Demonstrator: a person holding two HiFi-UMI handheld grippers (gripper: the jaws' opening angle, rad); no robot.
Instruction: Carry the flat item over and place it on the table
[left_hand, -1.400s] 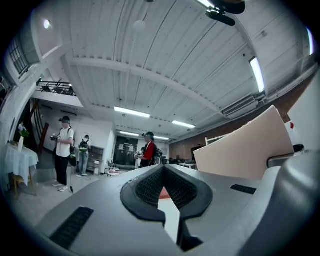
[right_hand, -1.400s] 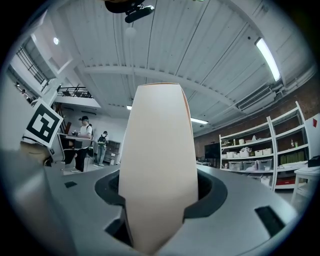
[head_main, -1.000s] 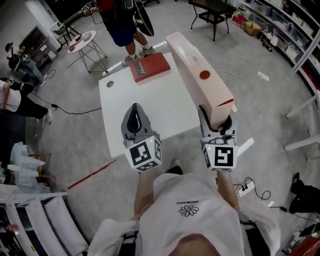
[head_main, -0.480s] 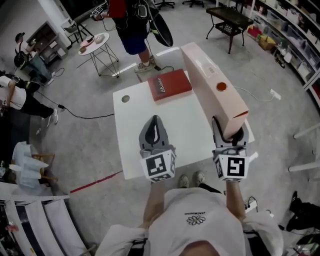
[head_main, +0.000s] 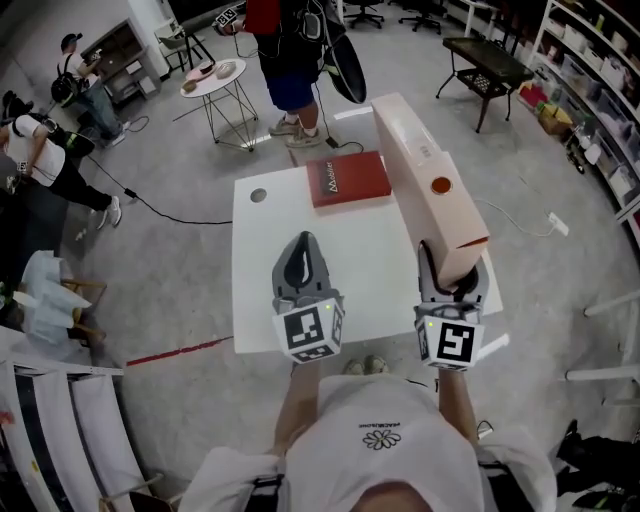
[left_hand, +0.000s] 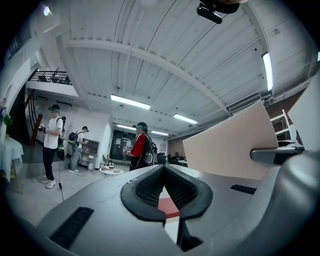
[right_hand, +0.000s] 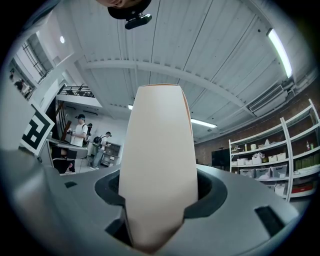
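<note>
White surface (head_main: 262, 262) below. Flat pink box (head_main: 425, 185) juts over its 3 o'clock edge, right claw (head_main: 452, 276) clamped on the near end. Likely stiff, light cardboard; an end-hold levers, so mid-edge is steadier. Red book (head_main: 347, 180) at 12. Left claw (head_main: 303, 246) together, empty.

Overhead head view above table (head_main: 262, 270) (gripper views level)

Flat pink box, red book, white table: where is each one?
flat pink box (head_main: 418, 160), head view, on its broad upper face.
red book (head_main: 347, 180), head view, middle of its cover.
white table (head_main: 268, 270), head view, bare part of its top.
</note>
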